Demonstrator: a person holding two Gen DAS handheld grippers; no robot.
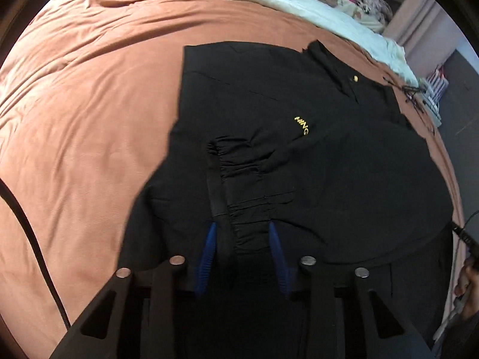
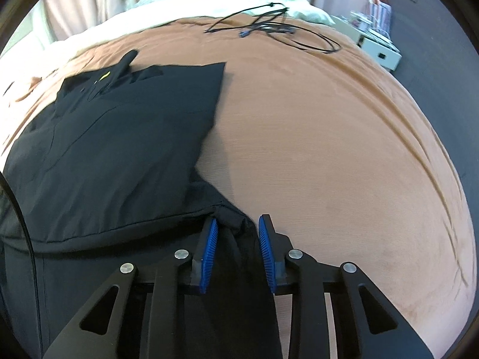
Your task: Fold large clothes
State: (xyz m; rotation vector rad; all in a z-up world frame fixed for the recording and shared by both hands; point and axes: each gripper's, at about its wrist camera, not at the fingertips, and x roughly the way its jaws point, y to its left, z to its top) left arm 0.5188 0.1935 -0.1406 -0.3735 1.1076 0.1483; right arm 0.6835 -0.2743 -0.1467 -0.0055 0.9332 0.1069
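Jacket [image 1: 299, 149], black with yellow lettering, lies flat on brown bedspread [image 1: 89, 104], collar toward 1 o'clock in left view. Sleeves already tucked in: elastic cuff [image 1: 236, 161] lies across chest, sides squared. Left claw [image 1: 242, 233] apart, over hem fabric, gripping nothing. Right claw [image 2: 236, 224] apart too, fabric corner between blue pads [image 2: 211, 248], not pinched. Judgement: roughly halfway; hem-to-collar fold left. Loose cables [image 2: 278, 27] at 12 o'clock, well apart.
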